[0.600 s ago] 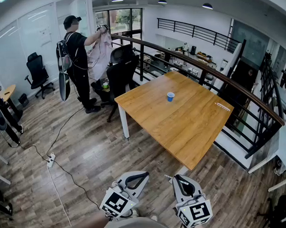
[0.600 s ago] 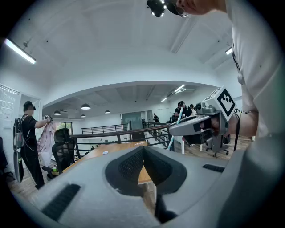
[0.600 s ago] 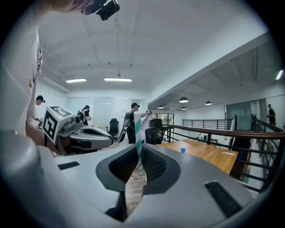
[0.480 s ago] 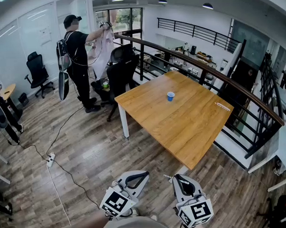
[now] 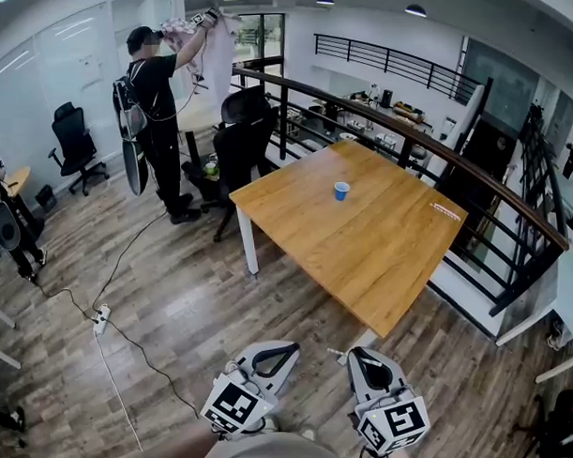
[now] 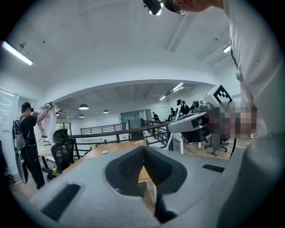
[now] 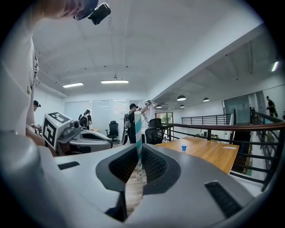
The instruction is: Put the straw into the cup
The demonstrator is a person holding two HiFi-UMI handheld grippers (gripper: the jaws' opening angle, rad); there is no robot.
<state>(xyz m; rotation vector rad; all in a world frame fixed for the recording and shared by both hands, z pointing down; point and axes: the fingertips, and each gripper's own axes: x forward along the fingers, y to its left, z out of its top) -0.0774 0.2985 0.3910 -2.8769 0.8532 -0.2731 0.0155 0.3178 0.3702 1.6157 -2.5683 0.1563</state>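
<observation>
Straw (image 7: 138,141), teal and white stripes, is pinched between the jaws of the right gripper (image 5: 364,363). In the right gripper view it stands upright. Its lower part is clamped between the ribbed pads and its top pokes well above them.

Right gripper is closed on the straw and held low, near the person's body, over the wood floor (image 5: 177,312). It is short of the table's near corner.

Cup (image 5: 342,192) is small, blue and upright. It sits on the far half of the wooden table (image 5: 381,258), well apart from both grippers. Right gripper view shows the cup to the right of the straw, far off on the tabletop.

Left gripper (image 5: 274,357) is just beside the right one, also low over the floor. Its jaws are together with nothing between them.

A small pale strip (image 5: 445,211) lies near the table's right edge, apart from the cup. A dark railing (image 5: 424,143) runs behind the table.

A black office chair (image 5: 244,140) stands at the table's far left corner. Beyond it a person in black (image 5: 155,96) holds a light cloth (image 5: 214,47) up high.
</observation>
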